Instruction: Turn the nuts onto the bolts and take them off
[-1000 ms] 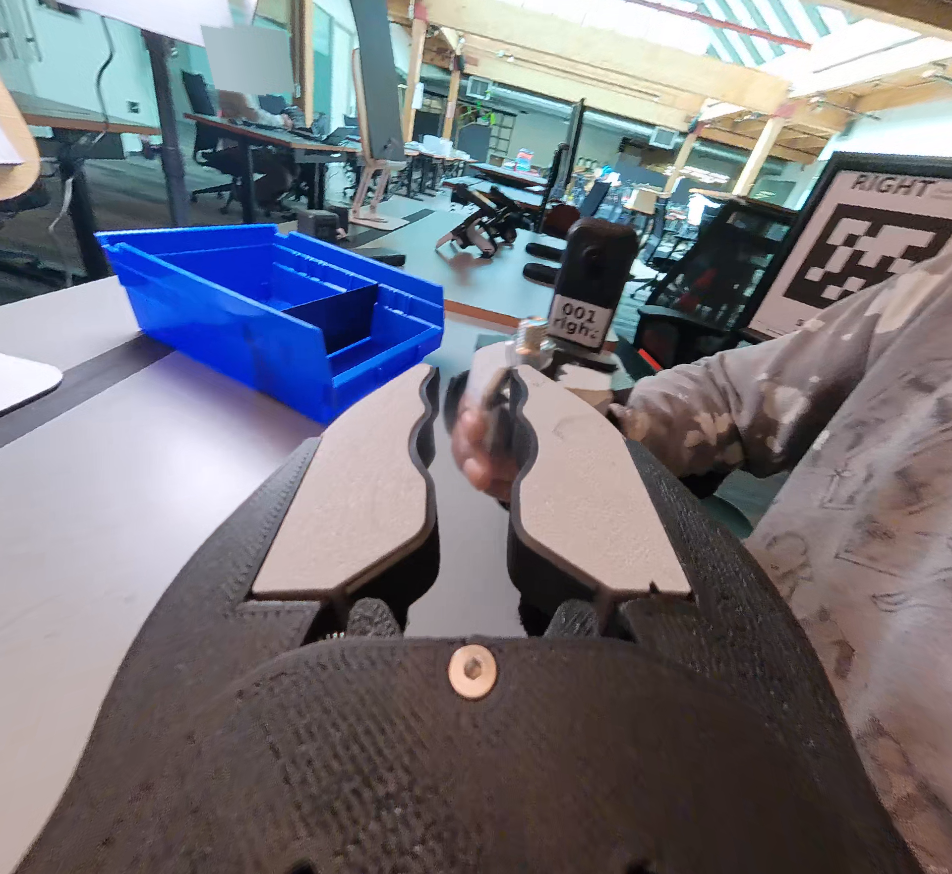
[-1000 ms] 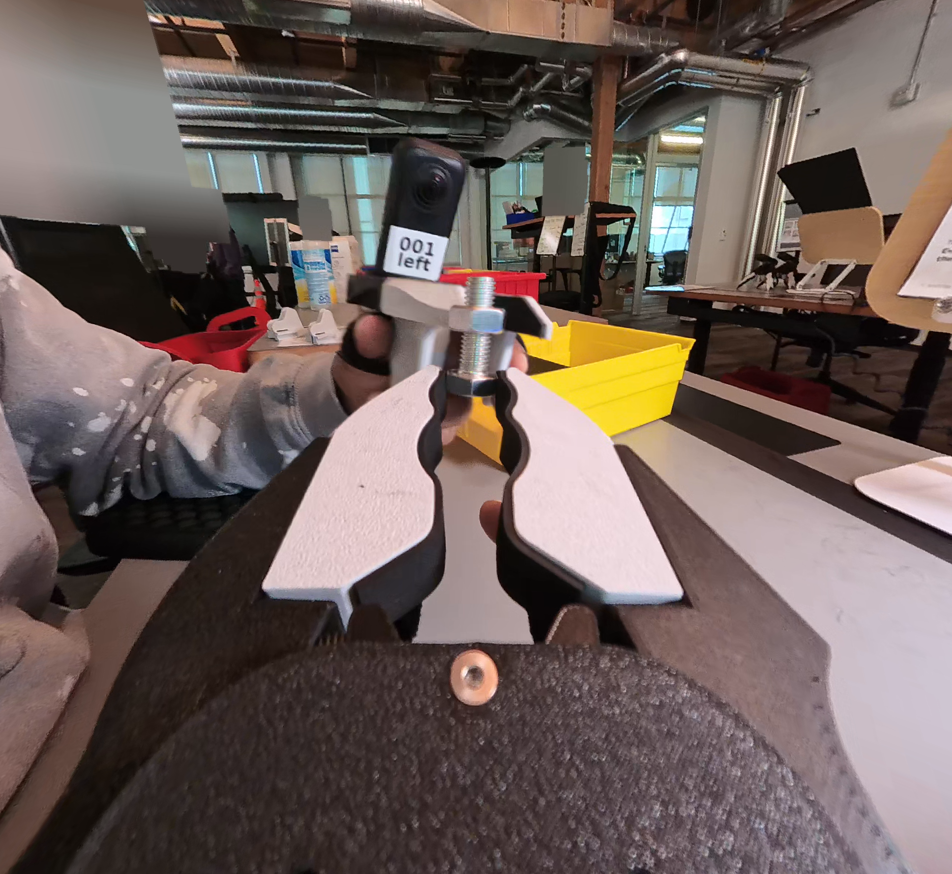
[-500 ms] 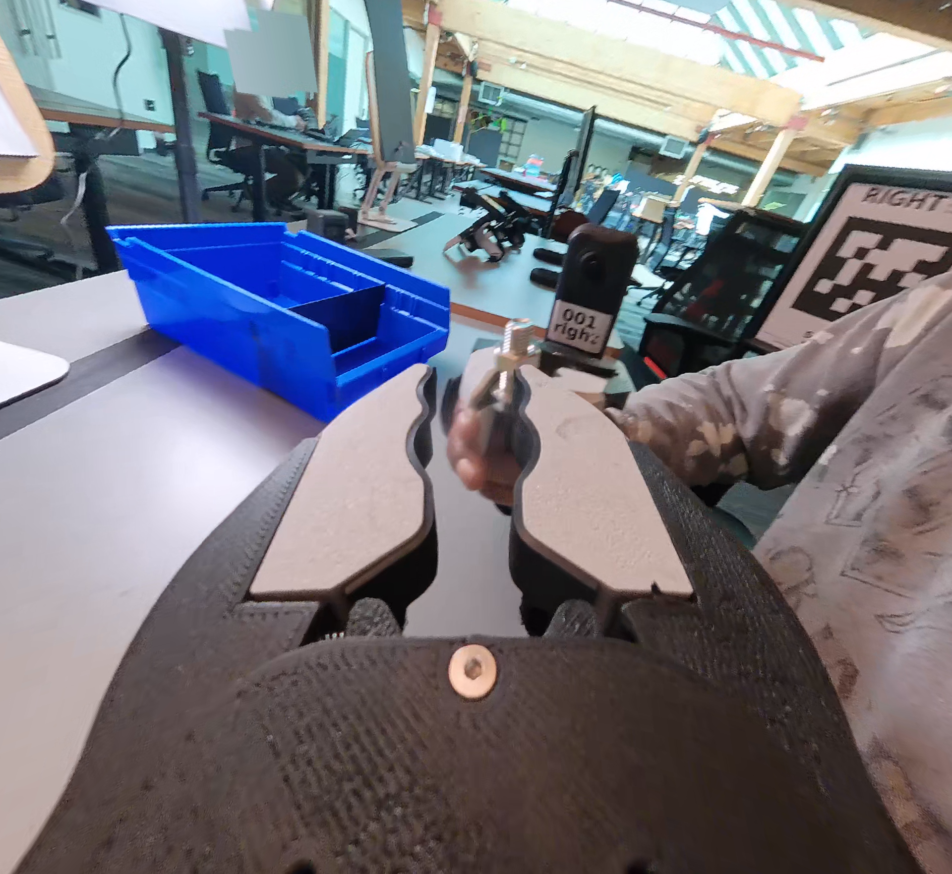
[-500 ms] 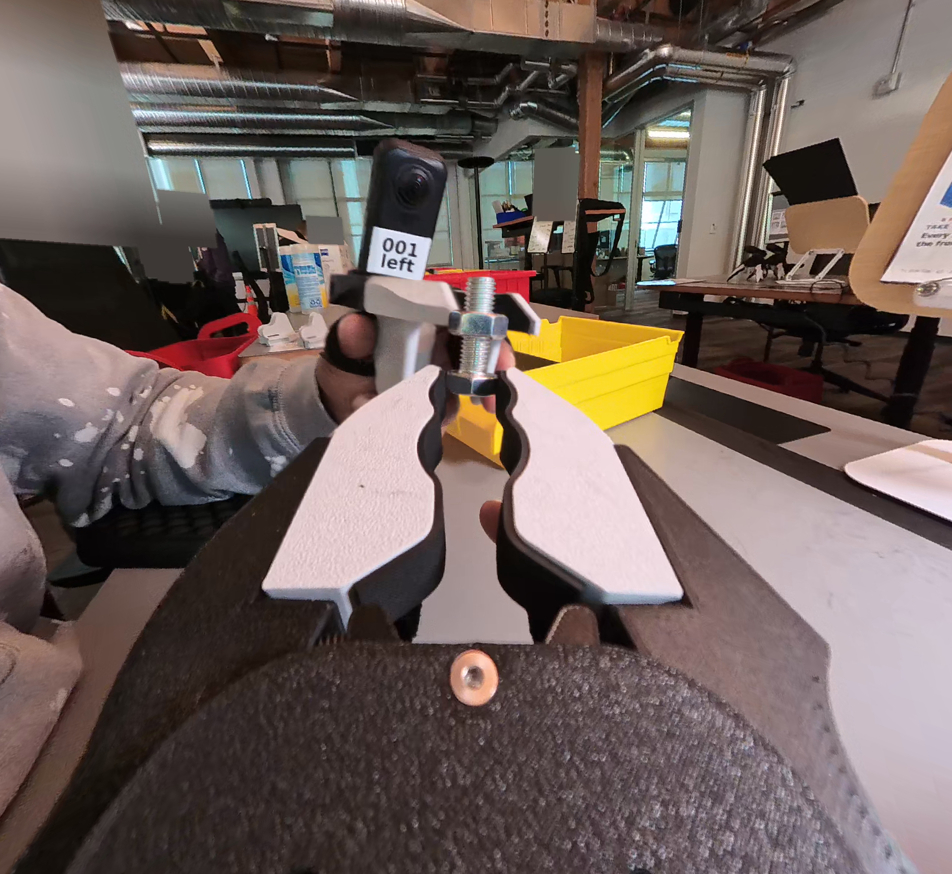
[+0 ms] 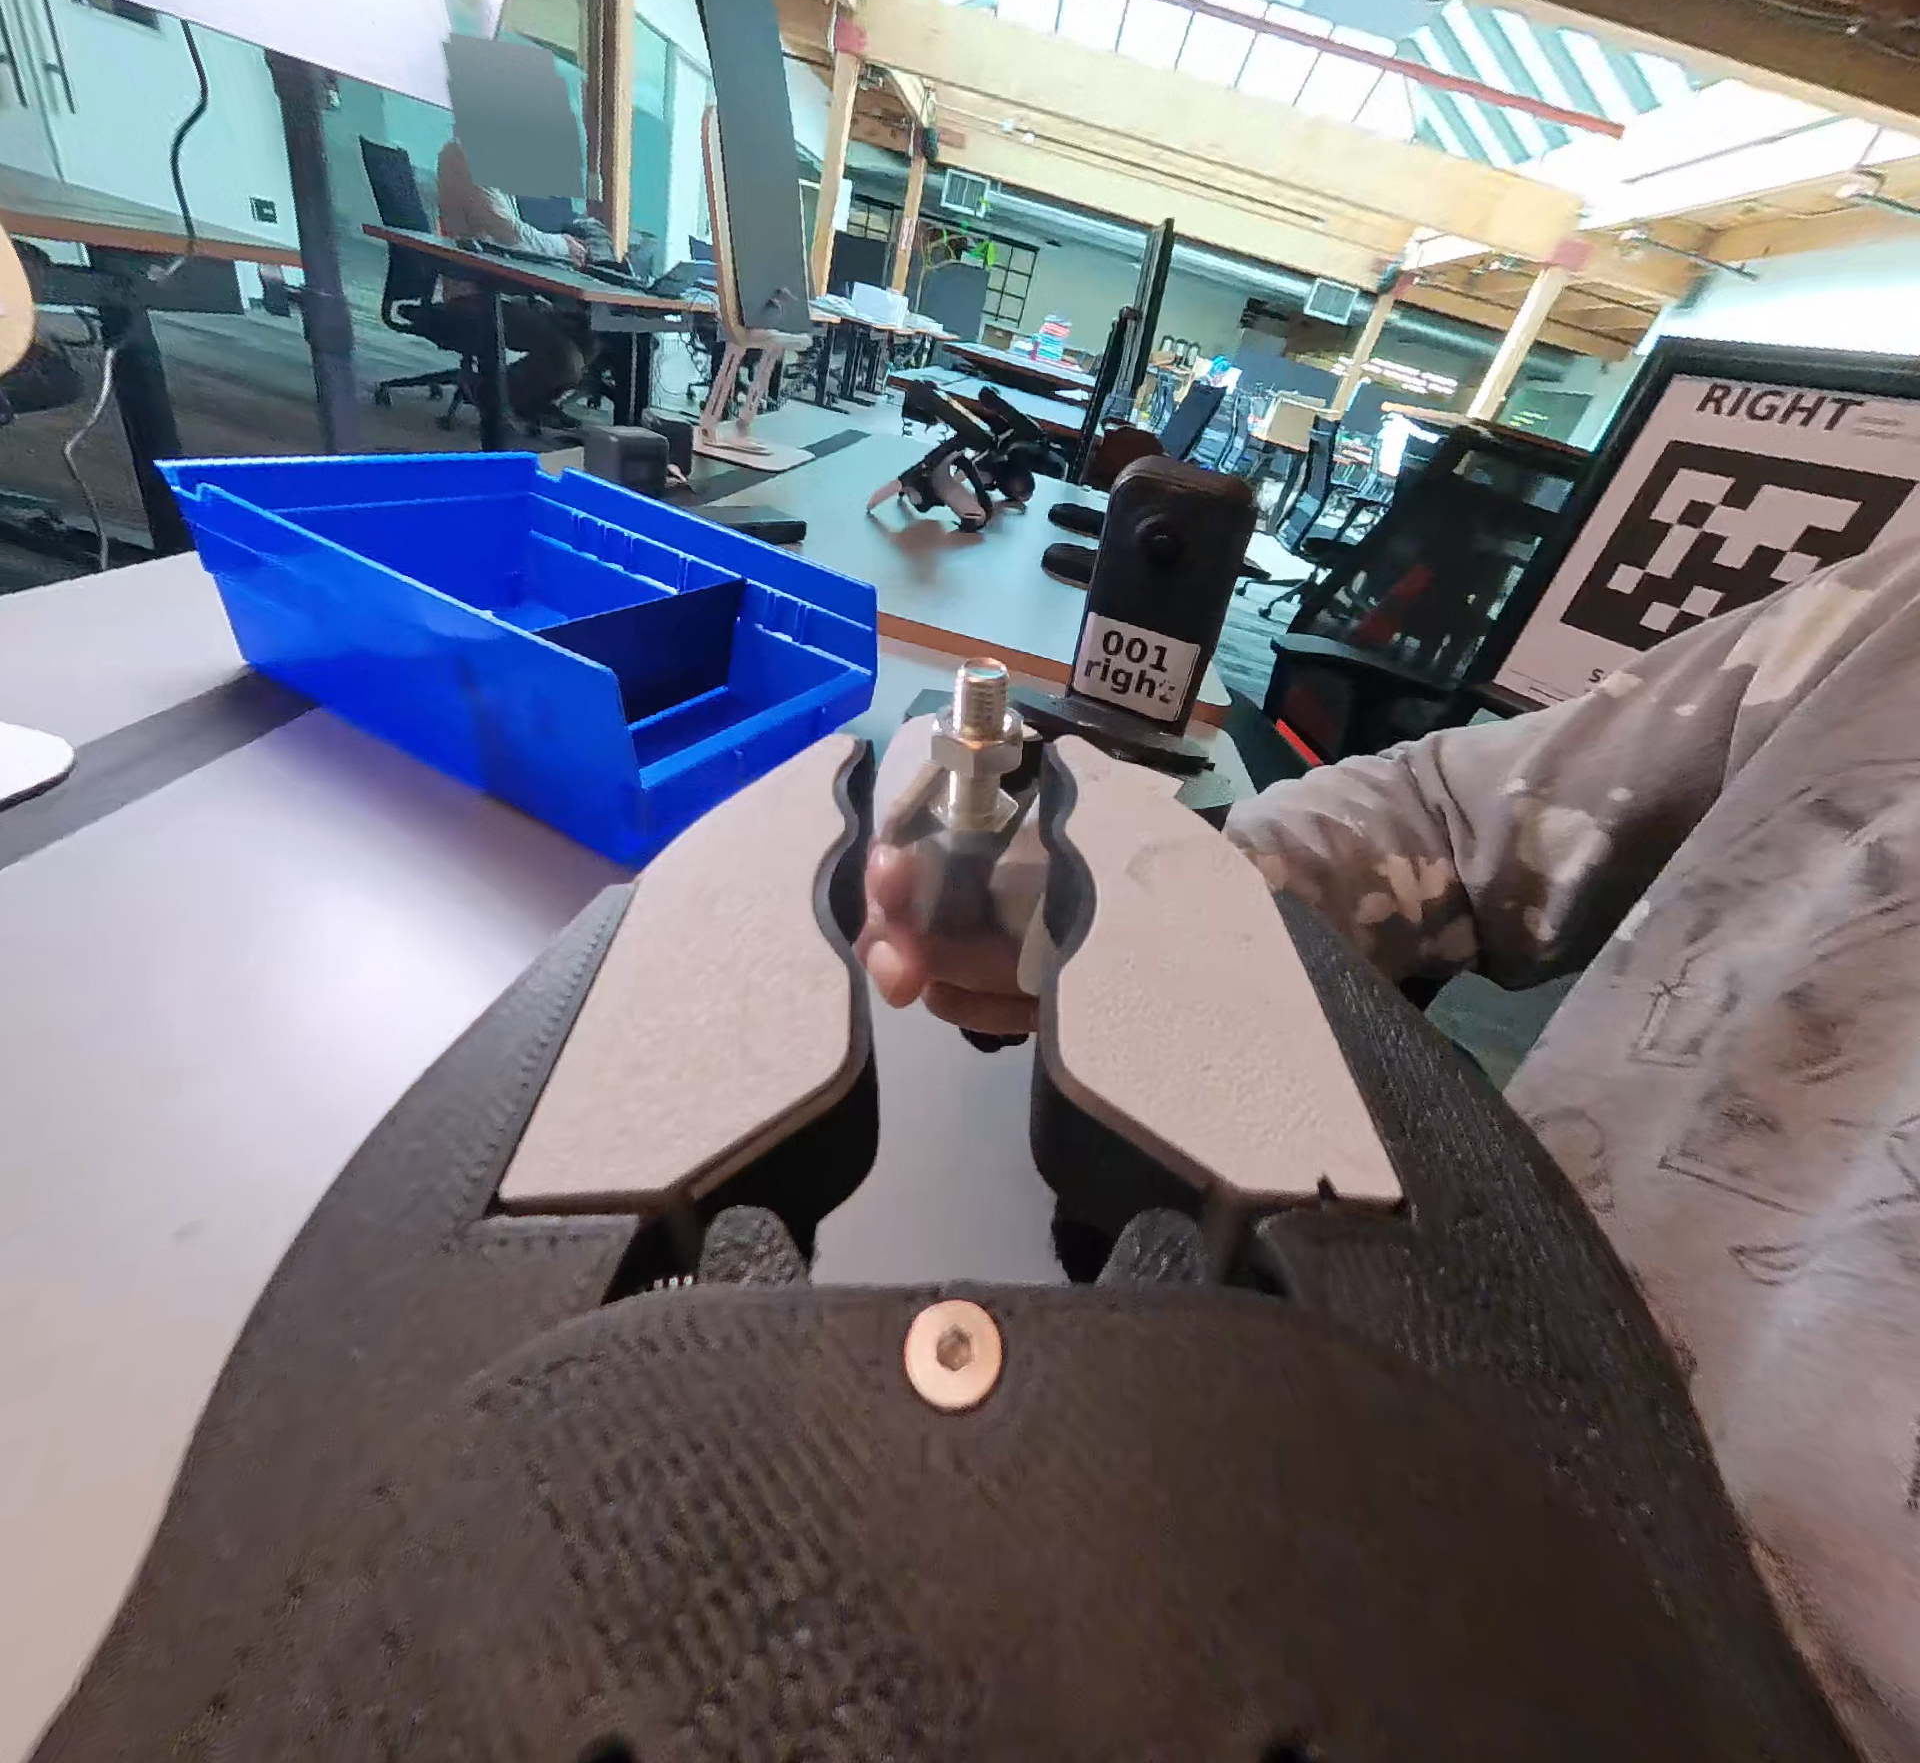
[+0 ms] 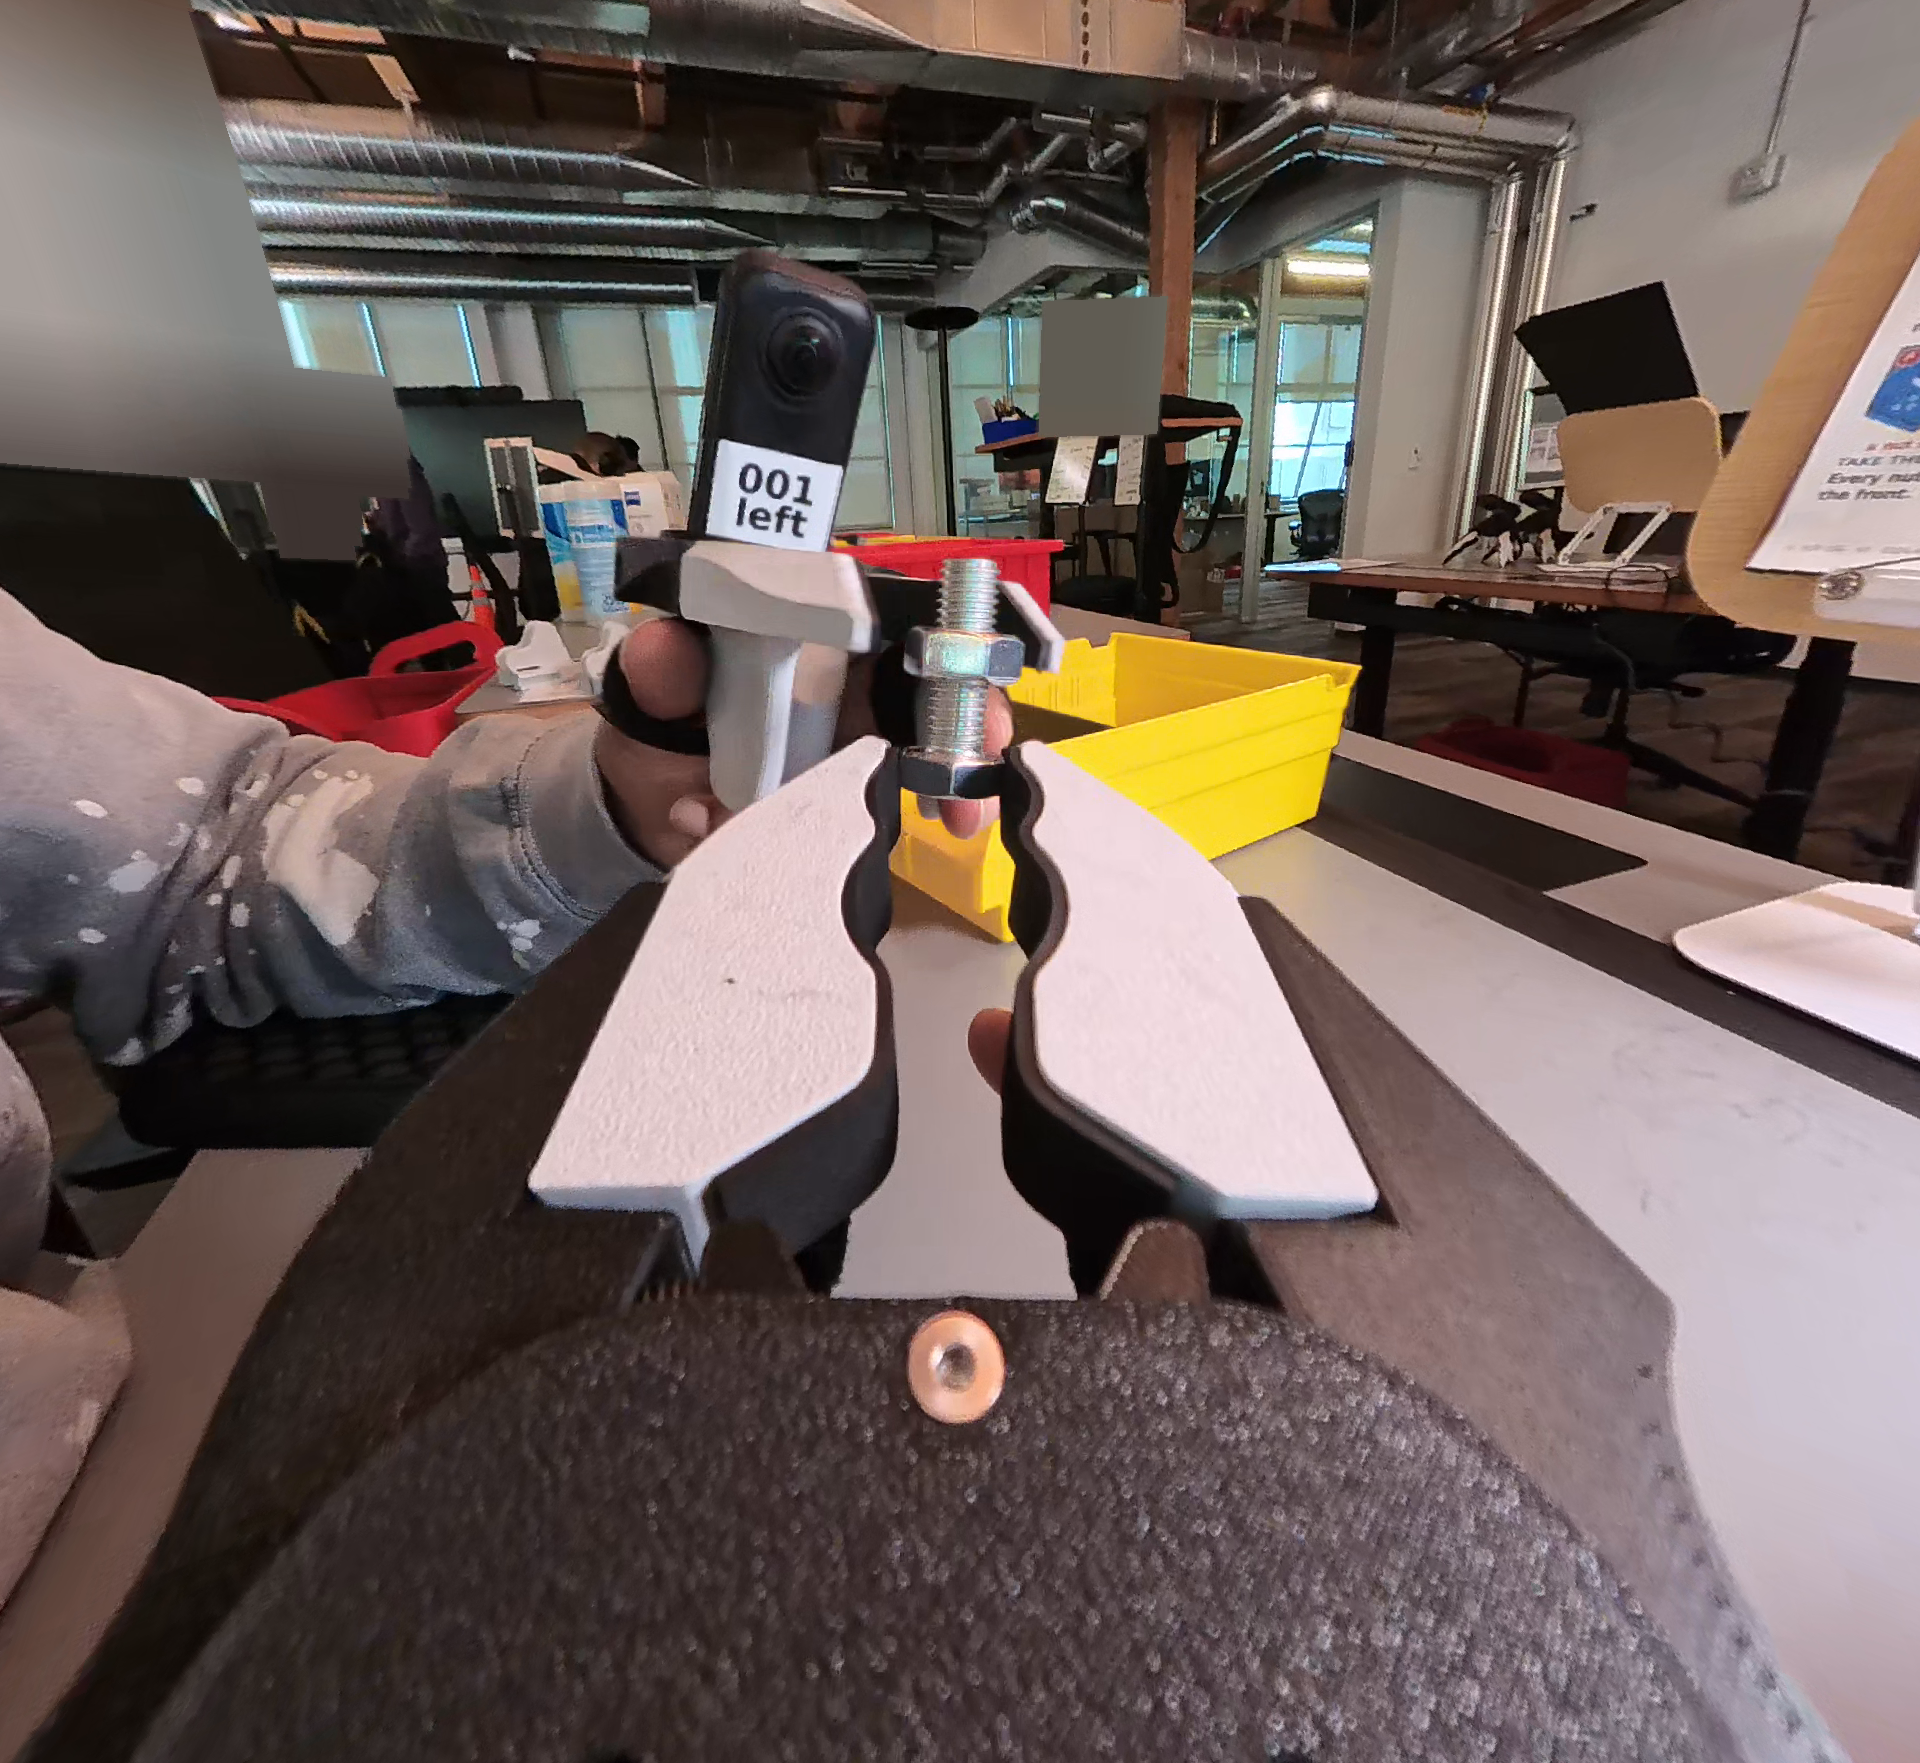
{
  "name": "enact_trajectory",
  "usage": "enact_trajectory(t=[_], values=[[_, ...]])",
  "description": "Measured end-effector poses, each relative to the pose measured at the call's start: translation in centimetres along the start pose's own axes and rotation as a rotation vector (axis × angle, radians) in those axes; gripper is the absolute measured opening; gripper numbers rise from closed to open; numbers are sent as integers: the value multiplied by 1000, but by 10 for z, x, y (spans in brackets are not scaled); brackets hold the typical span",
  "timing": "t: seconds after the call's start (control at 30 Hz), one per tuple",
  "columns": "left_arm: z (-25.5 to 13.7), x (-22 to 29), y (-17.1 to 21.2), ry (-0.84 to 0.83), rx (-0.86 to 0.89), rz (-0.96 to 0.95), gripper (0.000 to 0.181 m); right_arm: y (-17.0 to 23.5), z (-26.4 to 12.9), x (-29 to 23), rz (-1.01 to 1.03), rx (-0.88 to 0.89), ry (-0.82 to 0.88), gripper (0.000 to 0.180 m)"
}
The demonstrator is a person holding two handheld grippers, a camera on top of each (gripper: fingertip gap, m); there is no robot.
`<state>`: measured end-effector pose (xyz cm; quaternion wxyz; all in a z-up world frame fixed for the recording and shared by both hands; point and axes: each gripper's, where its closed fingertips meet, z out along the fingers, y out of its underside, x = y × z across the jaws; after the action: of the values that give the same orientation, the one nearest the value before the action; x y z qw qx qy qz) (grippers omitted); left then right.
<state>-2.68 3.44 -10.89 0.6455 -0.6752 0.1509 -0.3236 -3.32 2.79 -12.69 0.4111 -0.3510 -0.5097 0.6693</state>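
Right gripper is clamped on the bolt by its head, holding it upright above the table, with the nut sitting partway up the thread. Left gripper is parted, its fingers flanking the nut without touching it. If it closes off-centre or pulls sideways, the bolt may tilt or slip from the narrow hold on its head, and the nut could bind.

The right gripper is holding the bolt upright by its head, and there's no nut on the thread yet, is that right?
Not quite: a nut sits partway up the thread, as the right wrist view shows. The right gripper does hold the bolt upright by its head.
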Motion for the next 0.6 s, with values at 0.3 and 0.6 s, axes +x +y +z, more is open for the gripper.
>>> enact_trajectory(t=[0.3, 0.6], values=[[-7, -19, 0, -88, -2, 3, 24, -3, -2, -1, 5, 22, -15, 18], [-1, -12, 4, -62, -25, -7, 25, -1, -2, -1, -1, 16, -16, 18]])
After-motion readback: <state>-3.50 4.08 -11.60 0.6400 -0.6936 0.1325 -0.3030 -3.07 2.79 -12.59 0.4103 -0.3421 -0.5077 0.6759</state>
